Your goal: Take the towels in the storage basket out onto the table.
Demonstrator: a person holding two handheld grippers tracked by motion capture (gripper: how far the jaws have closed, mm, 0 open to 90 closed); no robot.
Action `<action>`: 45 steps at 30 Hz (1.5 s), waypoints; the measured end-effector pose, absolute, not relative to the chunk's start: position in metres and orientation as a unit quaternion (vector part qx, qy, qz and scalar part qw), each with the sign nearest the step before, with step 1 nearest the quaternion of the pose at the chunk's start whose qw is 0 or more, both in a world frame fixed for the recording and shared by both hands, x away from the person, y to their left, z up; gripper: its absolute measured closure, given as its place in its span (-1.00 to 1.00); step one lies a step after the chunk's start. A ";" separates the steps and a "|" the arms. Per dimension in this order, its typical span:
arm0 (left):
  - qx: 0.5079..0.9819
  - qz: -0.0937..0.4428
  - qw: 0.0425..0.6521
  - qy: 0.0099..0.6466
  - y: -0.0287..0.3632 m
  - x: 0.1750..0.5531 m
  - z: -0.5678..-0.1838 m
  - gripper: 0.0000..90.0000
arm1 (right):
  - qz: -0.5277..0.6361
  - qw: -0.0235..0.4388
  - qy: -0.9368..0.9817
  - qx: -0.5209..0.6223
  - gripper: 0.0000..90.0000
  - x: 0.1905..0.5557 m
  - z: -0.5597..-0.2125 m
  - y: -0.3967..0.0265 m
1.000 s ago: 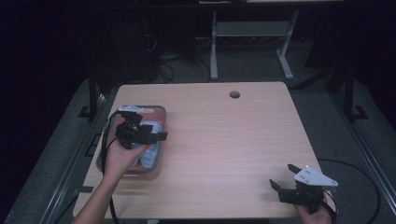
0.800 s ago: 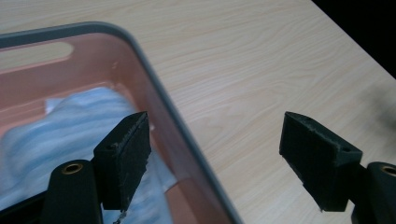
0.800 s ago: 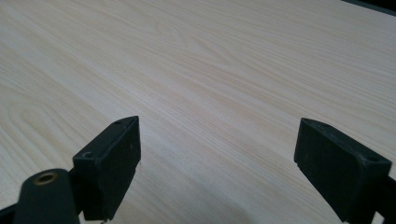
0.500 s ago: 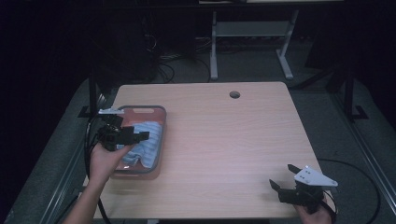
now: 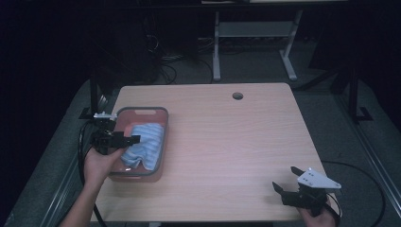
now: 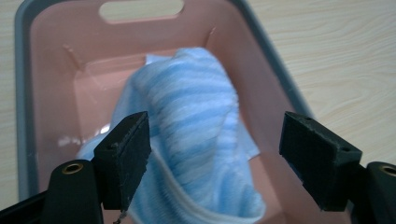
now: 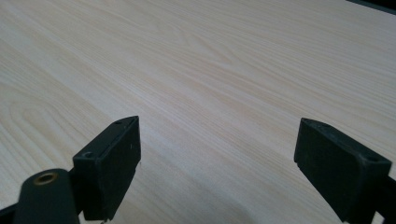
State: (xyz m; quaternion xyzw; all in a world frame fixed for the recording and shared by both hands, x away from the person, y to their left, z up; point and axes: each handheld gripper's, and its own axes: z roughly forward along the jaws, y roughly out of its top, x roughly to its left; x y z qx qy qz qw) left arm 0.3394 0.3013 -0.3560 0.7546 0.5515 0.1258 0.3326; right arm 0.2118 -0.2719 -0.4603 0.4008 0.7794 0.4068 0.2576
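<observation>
A blue-and-white striped cloth (image 6: 196, 140) lies bunched in a soft heap inside the pink basket (image 5: 124, 118) (grey-rimmed, with a slot handle in its far wall). The left gripper (image 5: 122, 140) hangs at the basket's left edge, jaws wide apart over the cloth. Well away from the basket, the right gripper (image 5: 286, 179) hovers above the table (image 5: 227, 137), jaws also spread.

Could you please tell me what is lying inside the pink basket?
A crumpled blue striped cloth lies in the pink basket; whatever might sit beneath it is covered.
</observation>
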 end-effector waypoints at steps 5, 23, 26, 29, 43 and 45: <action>0.758 0.118 0.319 0.557 0.302 0.341 -0.363 -0.43 | 0.408 0.255 0.780 0.400 -0.68 0.211 -0.460 -0.271; 0.780 0.083 0.249 0.568 0.286 0.360 -0.385 -0.31 | 0.409 0.255 0.779 0.401 -0.68 0.211 -0.459 -0.273; 0.781 0.081 0.232 0.575 0.285 0.367 -0.388 -0.25 | 0.409 0.255 0.779 0.400 -0.68 0.211 -0.460 -0.273; 0.786 0.079 0.211 0.576 0.282 0.371 -0.392 -0.09 | 0.410 0.257 0.779 0.398 -0.68 0.211 -0.459 -0.273; 0.805 0.077 0.152 0.569 0.275 0.384 -0.403 0.55 | 0.413 0.255 0.779 0.396 -0.68 0.210 -0.459 -0.274; 0.805 0.077 0.151 0.569 0.274 0.384 -0.403 0.56 | 0.414 0.254 0.779 0.398 -0.68 0.210 -0.459 -0.274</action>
